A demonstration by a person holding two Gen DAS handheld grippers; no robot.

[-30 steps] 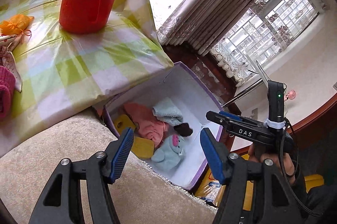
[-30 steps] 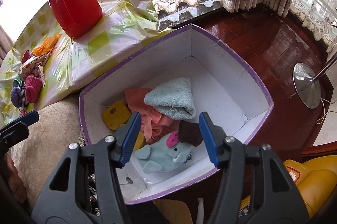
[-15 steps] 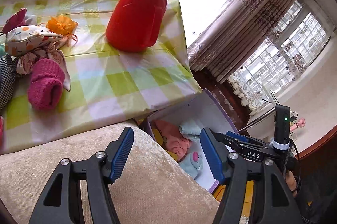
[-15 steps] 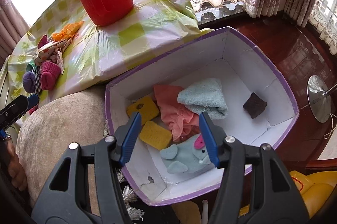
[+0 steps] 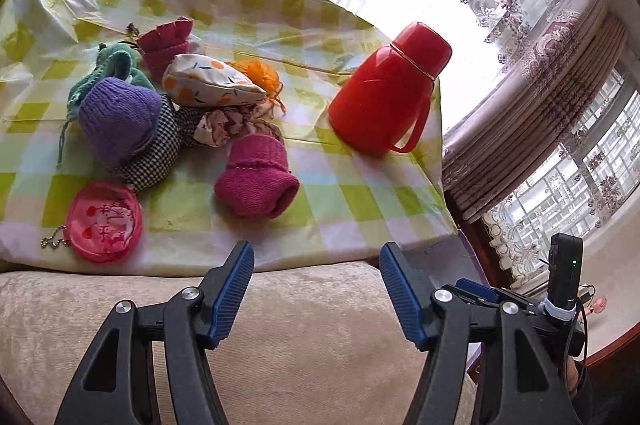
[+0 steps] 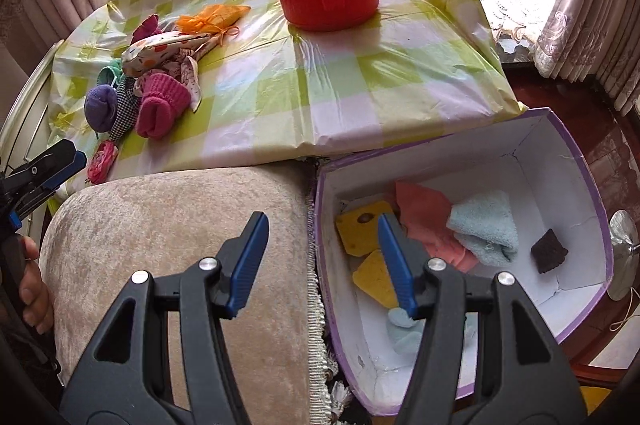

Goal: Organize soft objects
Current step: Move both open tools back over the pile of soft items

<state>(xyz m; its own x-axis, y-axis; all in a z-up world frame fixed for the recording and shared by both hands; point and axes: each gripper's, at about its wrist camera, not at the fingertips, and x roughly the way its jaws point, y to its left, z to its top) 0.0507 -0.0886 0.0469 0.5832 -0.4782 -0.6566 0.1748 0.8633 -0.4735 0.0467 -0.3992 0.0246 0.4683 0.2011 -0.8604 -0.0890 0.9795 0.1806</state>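
Note:
Soft things lie in a heap on the checked tablecloth [image 5: 360, 201]: a magenta knitted sock [image 5: 256, 181], a purple knitted piece [image 5: 116, 117], a spotted pouch [image 5: 208, 85], an orange pouch [image 5: 260, 73] and a pink round purse [image 5: 104, 221]. My left gripper [image 5: 316, 261] is open and empty above the beige armrest [image 5: 280, 337], just short of the table edge. My right gripper [image 6: 320, 229] is open and empty over the gap between the armrest [image 6: 180, 225] and the purple-rimmed box [image 6: 580, 177]. The box holds yellow sponges [image 6: 360, 229], a pink cloth [image 6: 428, 217], a light blue towel [image 6: 488, 229], a dark brown piece [image 6: 549, 257] and a blue plush toy [image 6: 404, 329].
A tall red flask [image 5: 388, 97] stands on the table at the right, near the corner. Curtains [image 5: 540, 77] and a window are behind it. A lamp base [image 6: 624, 237] stands on the wooden floor right of the box. A hand [image 6: 32, 285] holds the left gripper.
Both grippers swung left, away from the box and toward the table. The box has left the left wrist view and the heap of soft things has come into it. Jaw widths look unchanged.

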